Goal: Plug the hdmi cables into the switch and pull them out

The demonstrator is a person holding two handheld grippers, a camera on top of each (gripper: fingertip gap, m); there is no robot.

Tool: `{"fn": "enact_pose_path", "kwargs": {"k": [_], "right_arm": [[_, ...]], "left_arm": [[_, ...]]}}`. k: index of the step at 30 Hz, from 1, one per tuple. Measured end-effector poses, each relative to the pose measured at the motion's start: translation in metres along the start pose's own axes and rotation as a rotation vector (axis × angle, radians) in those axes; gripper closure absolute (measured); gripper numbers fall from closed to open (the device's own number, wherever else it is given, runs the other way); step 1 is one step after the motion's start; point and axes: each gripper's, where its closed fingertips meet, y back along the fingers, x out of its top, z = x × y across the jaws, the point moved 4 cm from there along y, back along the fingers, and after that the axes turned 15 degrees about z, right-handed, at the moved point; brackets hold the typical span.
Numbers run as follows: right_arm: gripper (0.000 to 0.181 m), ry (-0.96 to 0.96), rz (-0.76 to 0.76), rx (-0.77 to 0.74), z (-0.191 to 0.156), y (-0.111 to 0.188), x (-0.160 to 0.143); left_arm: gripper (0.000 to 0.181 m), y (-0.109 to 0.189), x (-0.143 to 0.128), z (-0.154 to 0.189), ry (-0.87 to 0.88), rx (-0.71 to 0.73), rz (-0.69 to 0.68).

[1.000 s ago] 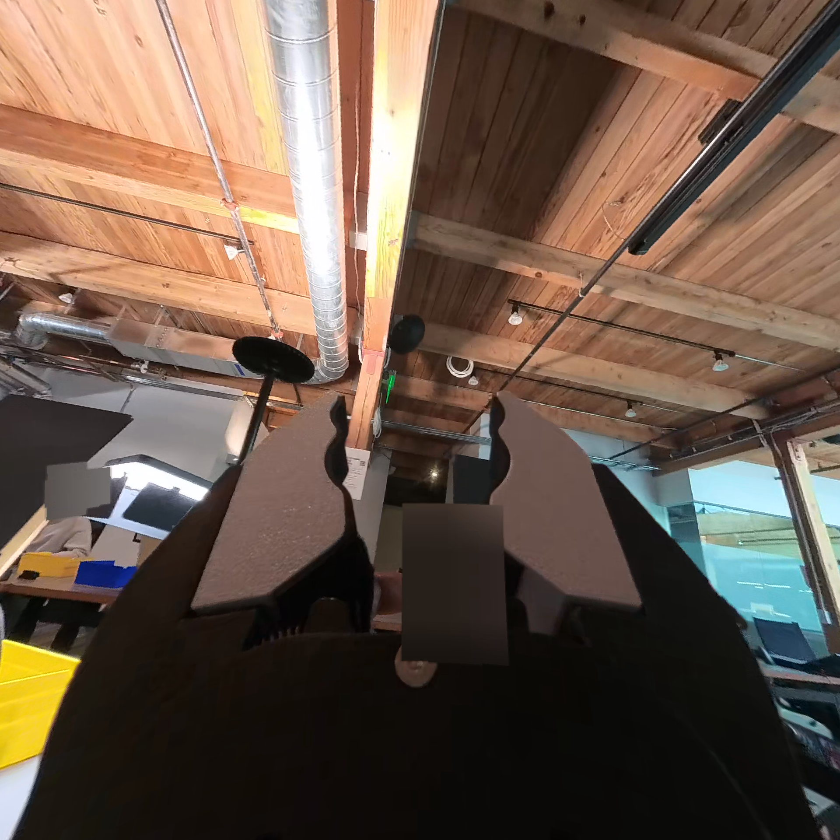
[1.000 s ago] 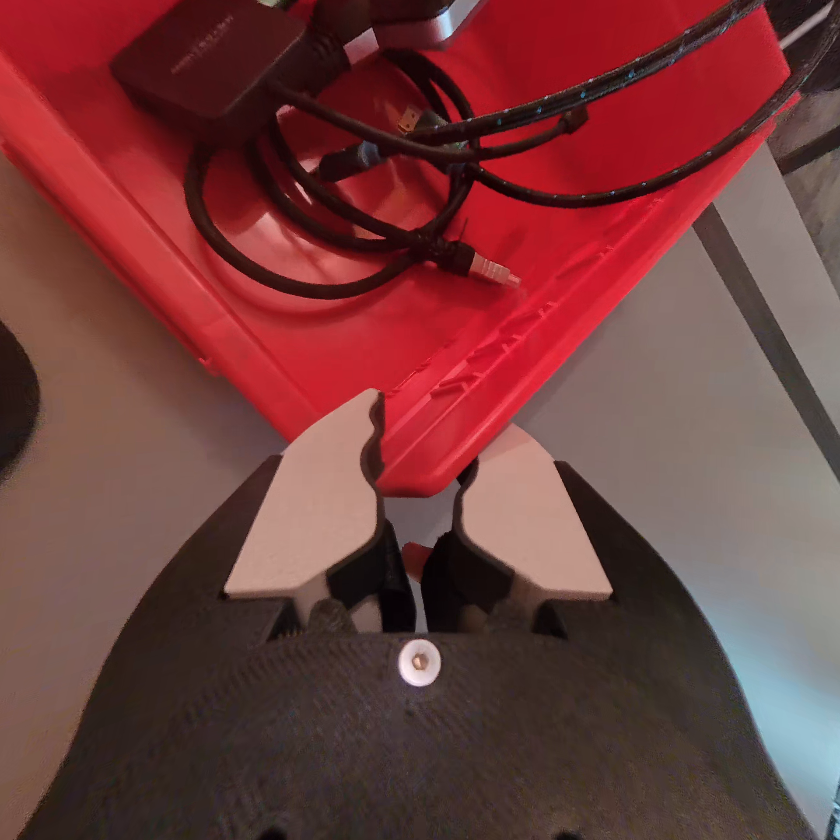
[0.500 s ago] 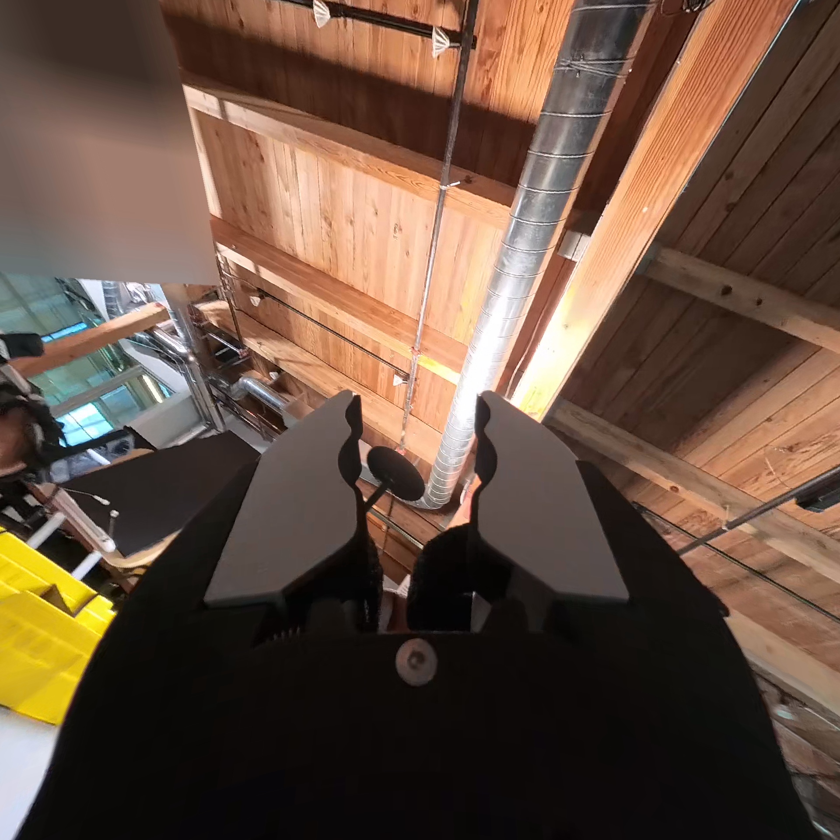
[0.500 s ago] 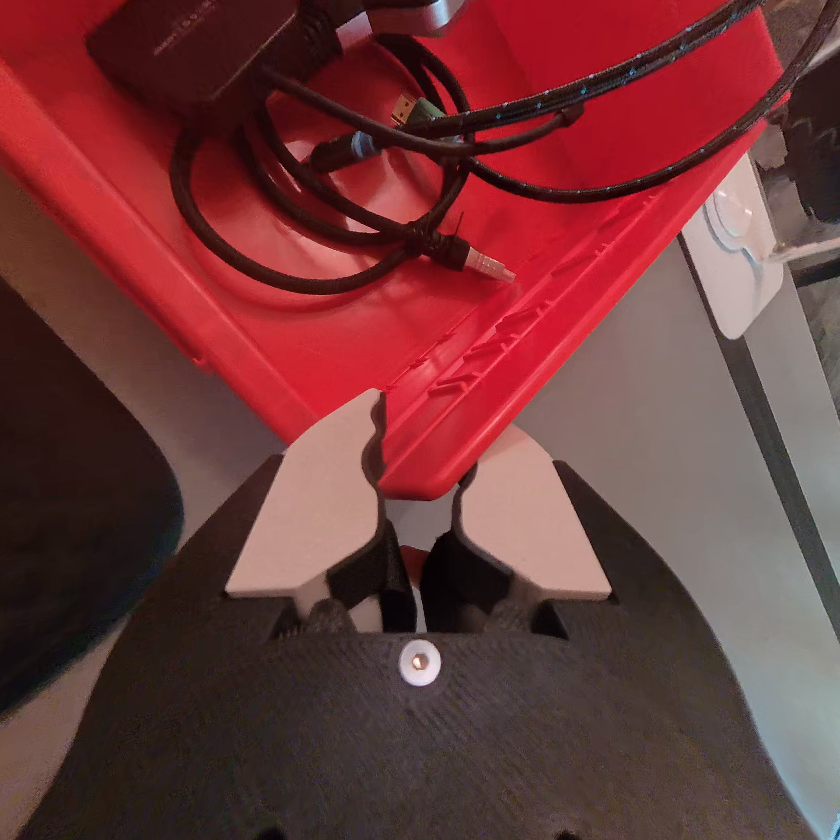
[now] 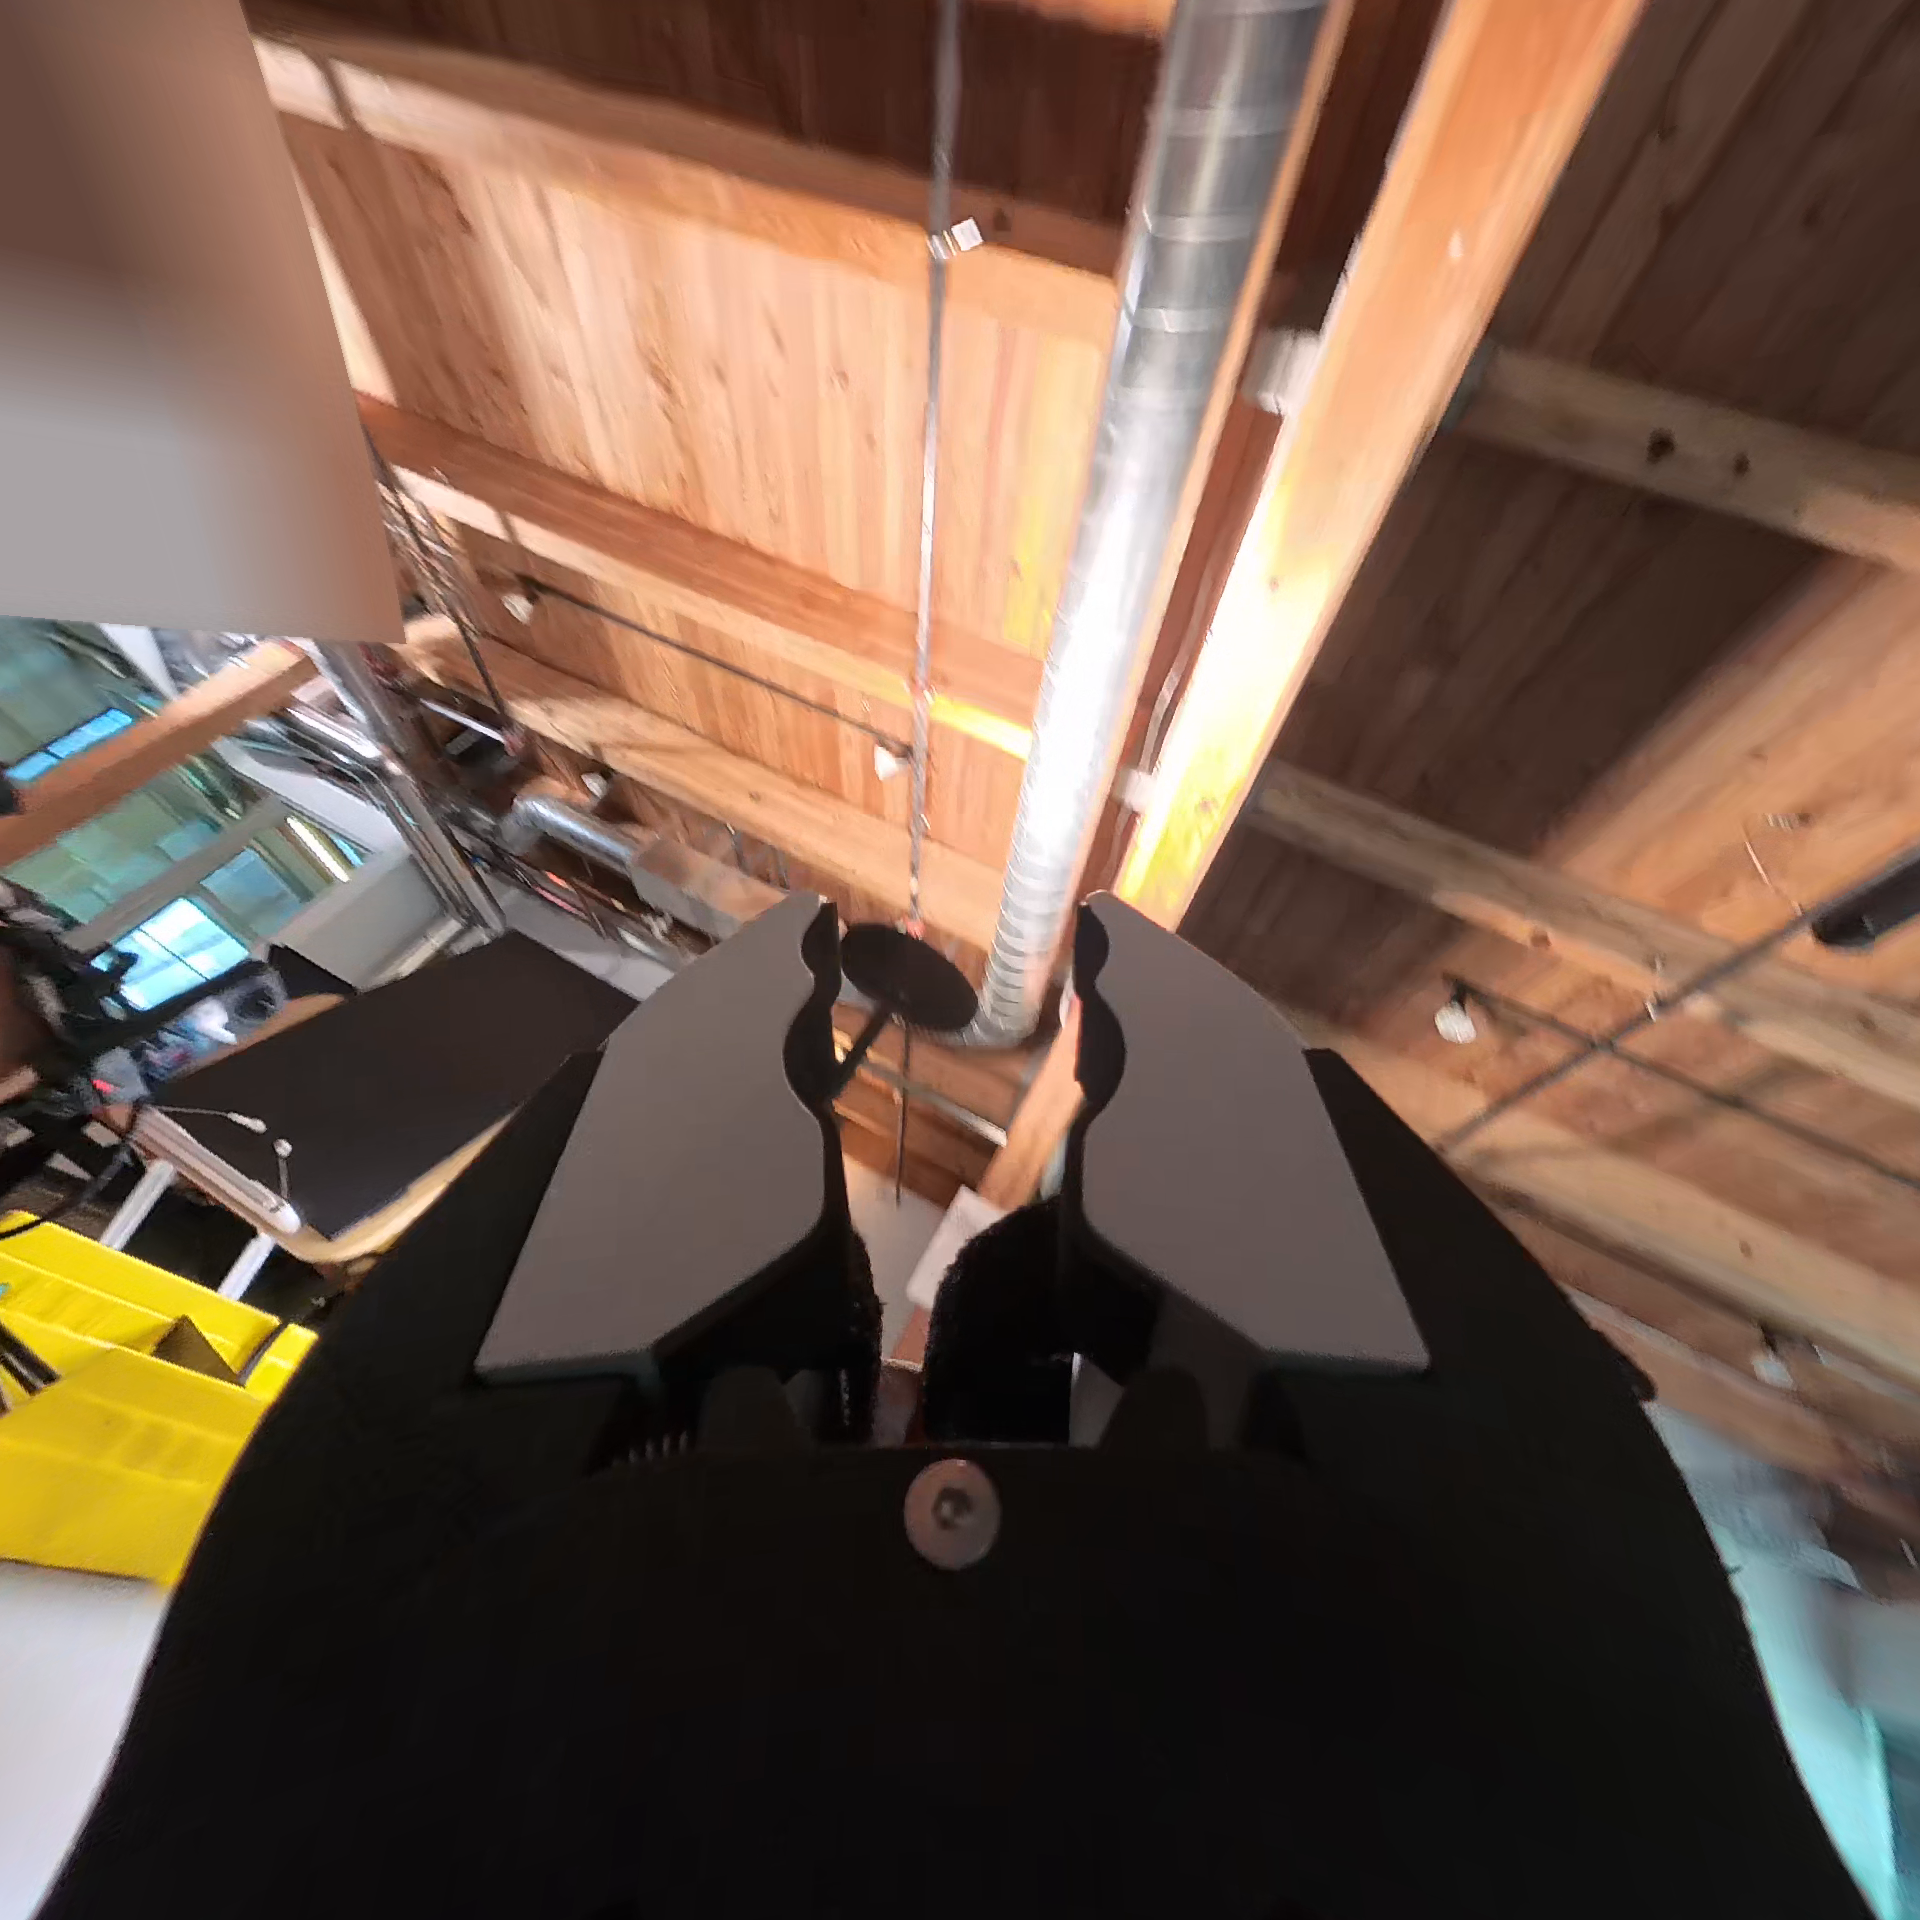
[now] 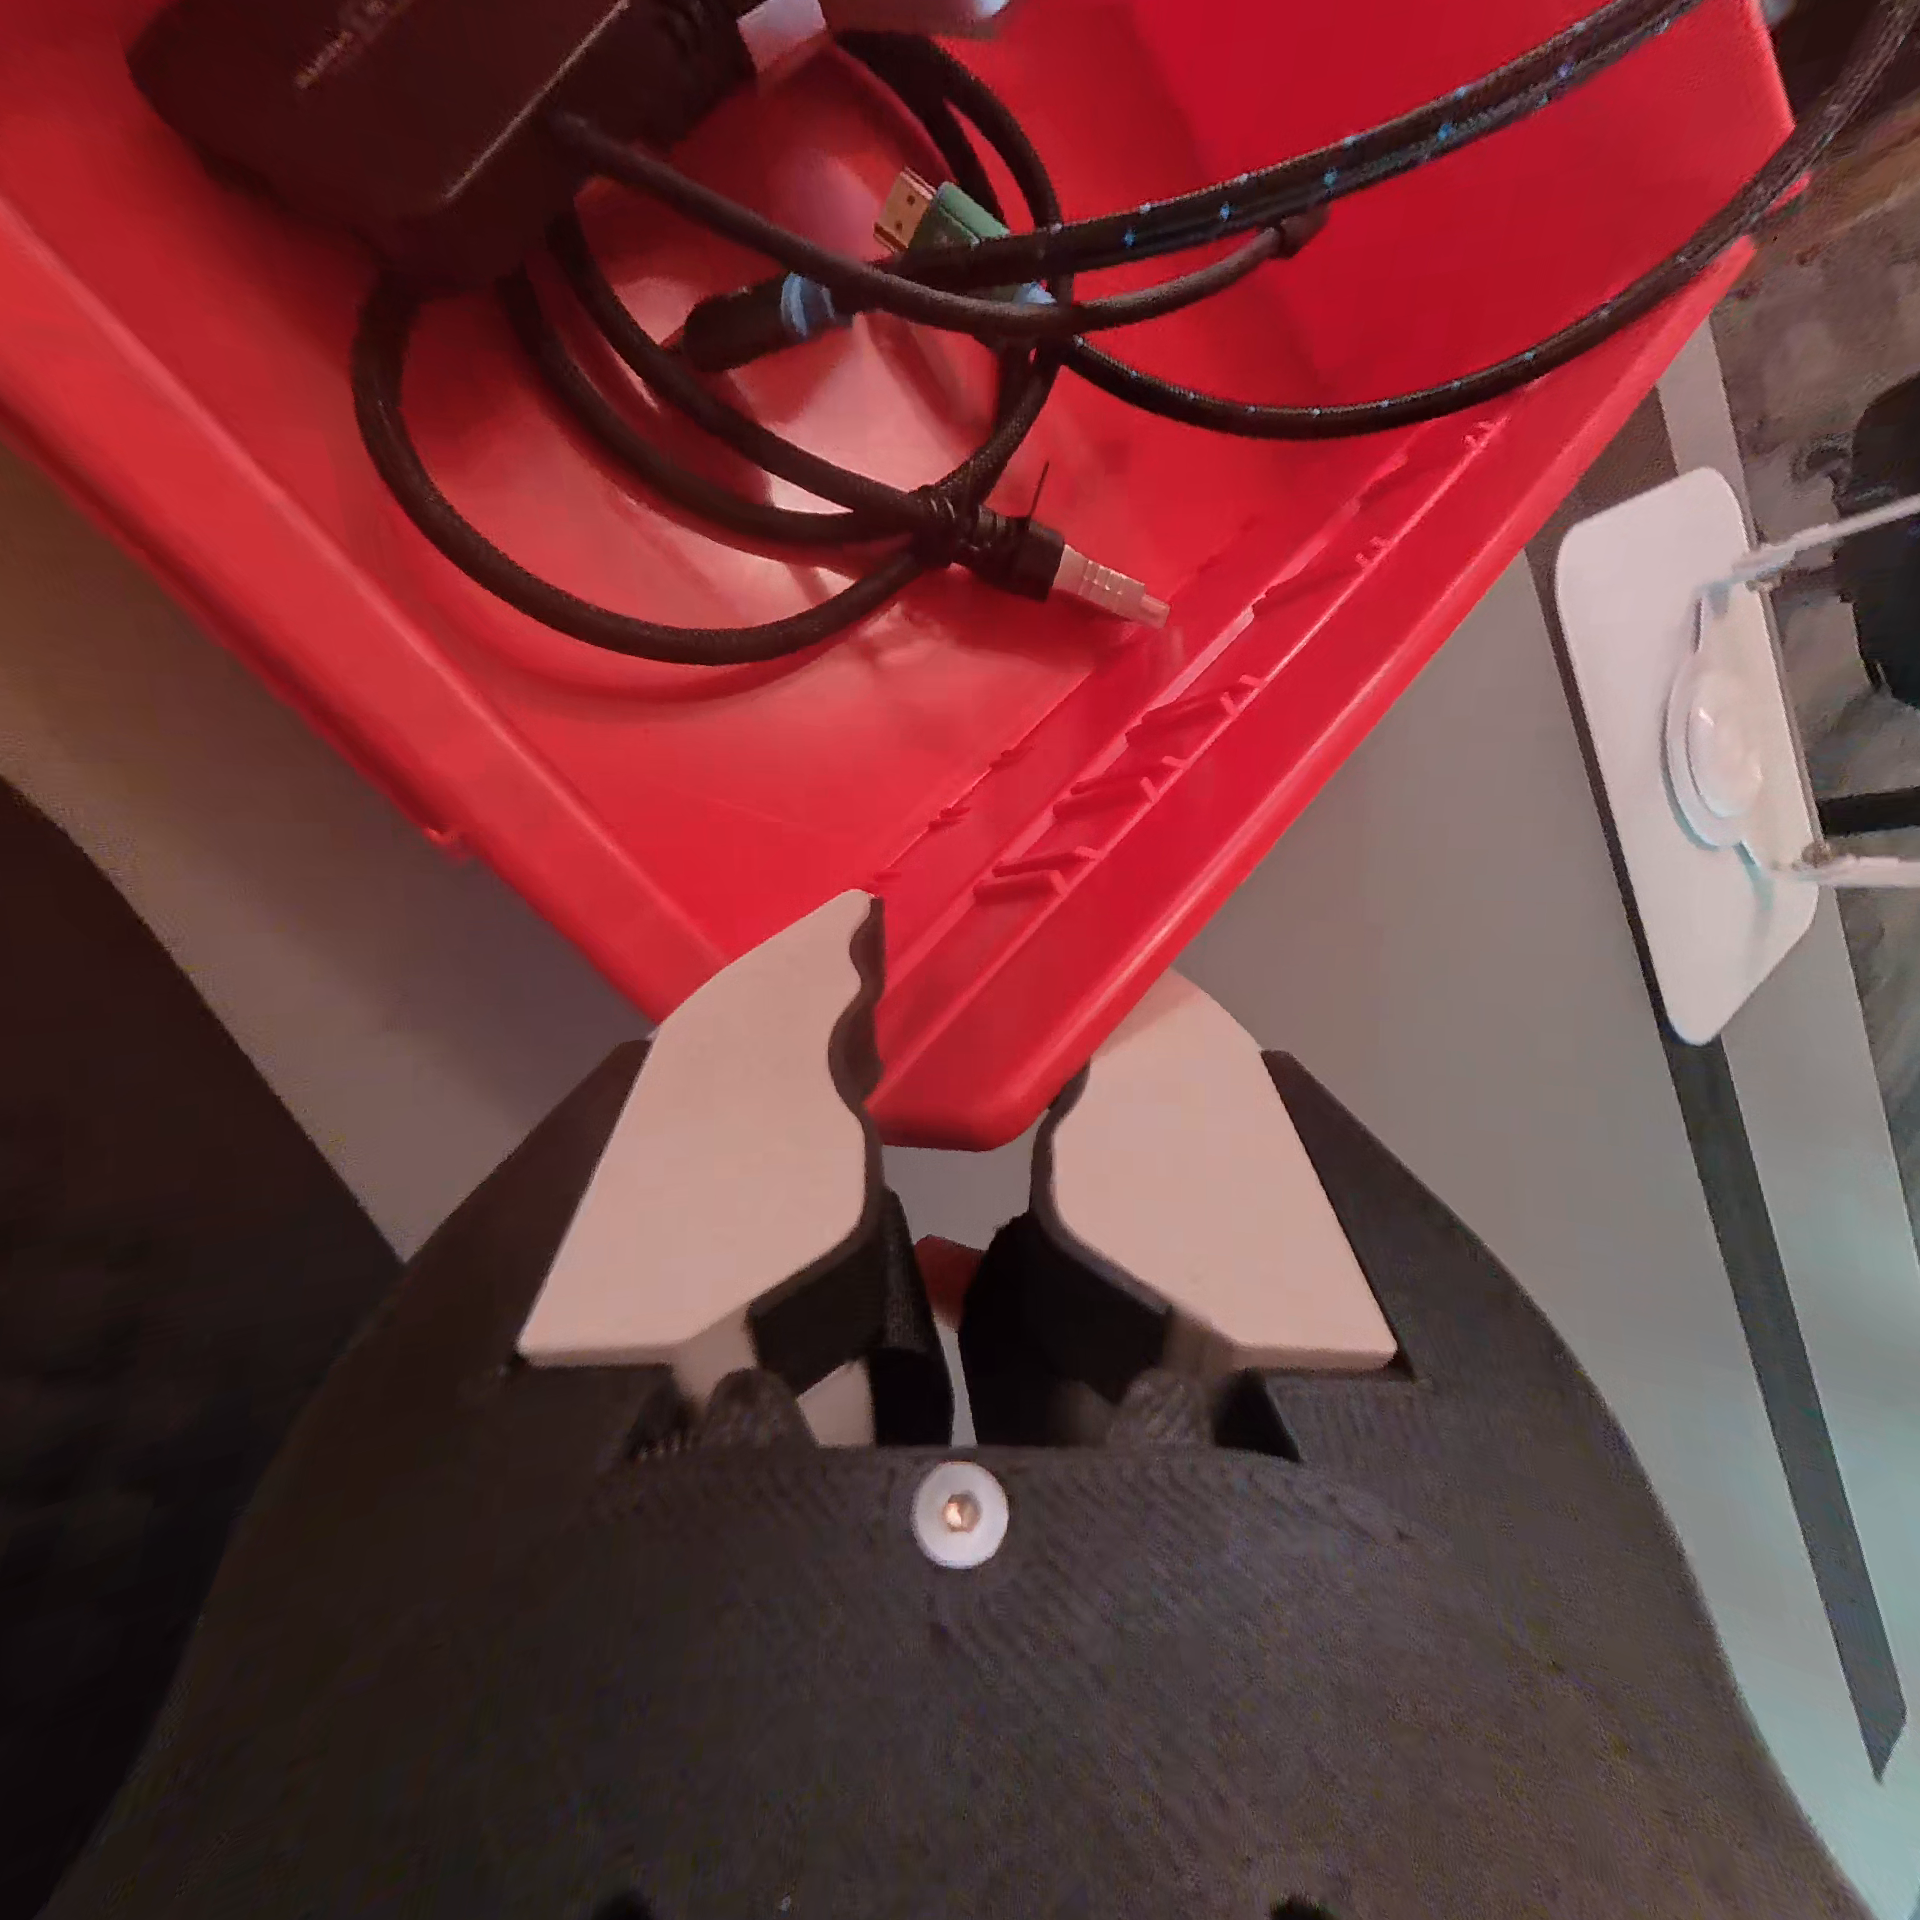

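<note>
Right tongs [image 6: 961, 997] stood parted over the near corner of the red bin [image 6: 1049, 1029] on the table [image 6: 1403, 935], gripping nothing. Left tongs [image 5: 951, 935], also parted and empty, pointed at the wooden ceiling [image 5: 727, 364]. Inside the bin lay the black switch [image 6: 416, 94] among coiled hdmi cables [image 6: 644, 436], one gold plug [image 6: 904, 213] loose.

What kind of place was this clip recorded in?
Probably a loft-style workshop or lab: an exposed timber ceiling with a bare metal duct, yellow storage bins on a work table, and a red bin holding cables.
</note>
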Motion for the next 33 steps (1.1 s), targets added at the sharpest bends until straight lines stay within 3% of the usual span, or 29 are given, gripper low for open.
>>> {"fn": "enact_pose_path", "kwargs": {"k": [12,14,16,18,22,26,28,31,33], "right_arm": [[0.154,0.062,0.051,0.099,0.007,-0.033,0.025],[0.142,0.048,0.059,0.113,0.011,-0.028,0.023],[0.138,0.036,0.087,0.13,0.011,-0.012,0.019],[0.117,0.025,0.137,0.178,0.007,0.014,0.013],[0.101,-0.055,0.247,0.232,0.005,0.069,-0.01],[0.097,-0.338,0.443,0.352,-0.002,0.124,-0.041],[0.094,-0.481,0.574,0.431,-0.005,0.15,-0.06],[0.075,-0.606,0.795,0.467,-0.001,0.186,-0.09],[0.067,-0.647,0.915,0.433,0.005,0.209,-0.108]], "left_arm": [[0.14,0.004,-0.048,0.036,-0.122,-0.155,-0.194],[0.141,0.006,-0.057,0.044,-0.131,-0.203,-0.252],[0.142,0.01,-0.067,0.052,-0.136,-0.258,-0.32],[0.142,0.013,-0.078,0.056,-0.142,-0.304,-0.386],[0.142,0.021,-0.1,0.061,-0.117,-0.352,-0.506],[0.143,0.033,-0.115,0.069,-0.084,-0.424,-0.628],[0.143,0.04,-0.121,0.07,-0.158,-0.48,-0.699],[0.135,0.063,-0.132,0.067,-0.266,-0.58,-0.907],[0.124,0.089,-0.134,0.064,-0.287,-0.681,-1.155]]}}
